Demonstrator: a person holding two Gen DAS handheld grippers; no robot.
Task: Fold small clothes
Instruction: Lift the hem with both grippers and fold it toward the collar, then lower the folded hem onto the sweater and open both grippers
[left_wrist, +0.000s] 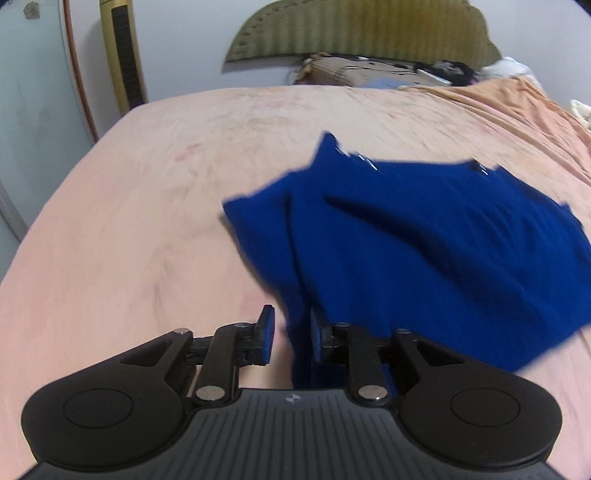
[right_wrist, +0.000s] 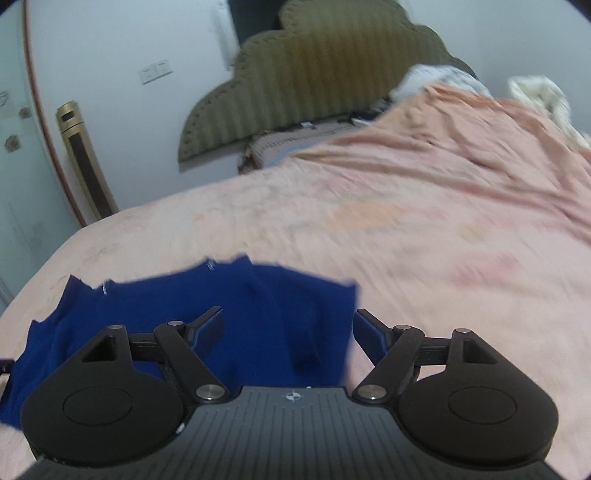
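Wall socket (right_wrist: 155, 71): rt view only.

A dark blue piece of clothing (left_wrist: 424, 251) is lying spread out and wrinkly on the pink bed sheet (left_wrist: 147, 206).

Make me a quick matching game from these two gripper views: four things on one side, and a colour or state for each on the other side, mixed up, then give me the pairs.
Things:
1. blue garment
2. bedsheet
3. headboard
4. right gripper

Descriptions:
A. olive green, ribbed, standing against the wall
B. jaws spread wide apart, pressing on nothing
C. pale pink, covering the whole bed
D. lying rumpled on the bed, one edge running between the fingers of the left gripper

Pairs: 1-D, 2-C, 3-A, 4-B
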